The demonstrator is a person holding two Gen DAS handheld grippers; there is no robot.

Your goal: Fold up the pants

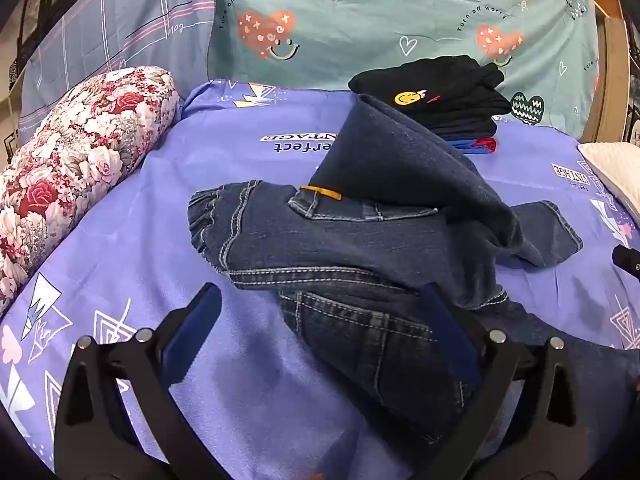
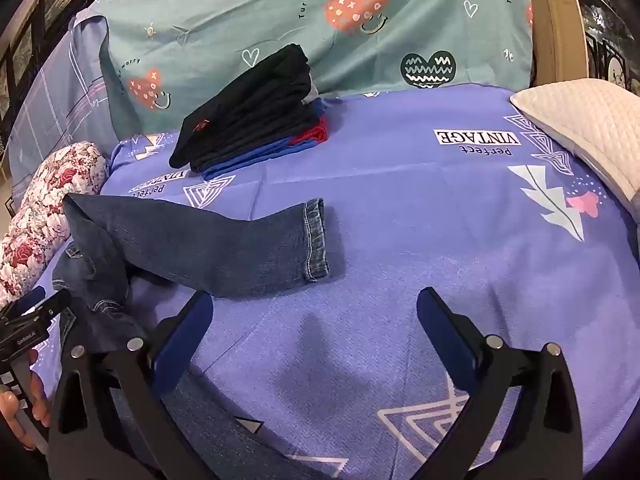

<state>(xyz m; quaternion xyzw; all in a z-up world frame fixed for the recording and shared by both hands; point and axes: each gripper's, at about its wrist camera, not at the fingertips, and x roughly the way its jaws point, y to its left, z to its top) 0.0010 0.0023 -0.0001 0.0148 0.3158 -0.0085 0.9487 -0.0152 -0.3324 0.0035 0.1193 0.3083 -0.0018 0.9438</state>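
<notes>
Lying rumpled on purple bedsheet [image 2: 400, 208], jeans [image 1: 340, 248], both grippers' fingers spread wide, holding nothing.

One pair of jeans [image 1: 360, 248], one stack of folded clothes [image 2: 256, 120], three pillows, two grippers.

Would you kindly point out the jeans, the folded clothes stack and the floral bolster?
jeans [image 1: 340, 248]: left wrist view, seat panel.
folded clothes stack [image 2: 248, 120]: right wrist view, black top garment.
floral bolster [image 1: 80, 160]: left wrist view, middle.

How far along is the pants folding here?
Done: a stack of folded clothes sits by the teal pillow. In hand: nothing; both grippers, left and right, are open. Left: the jeans lie bunched, one leg sprawled sideways.
</notes>
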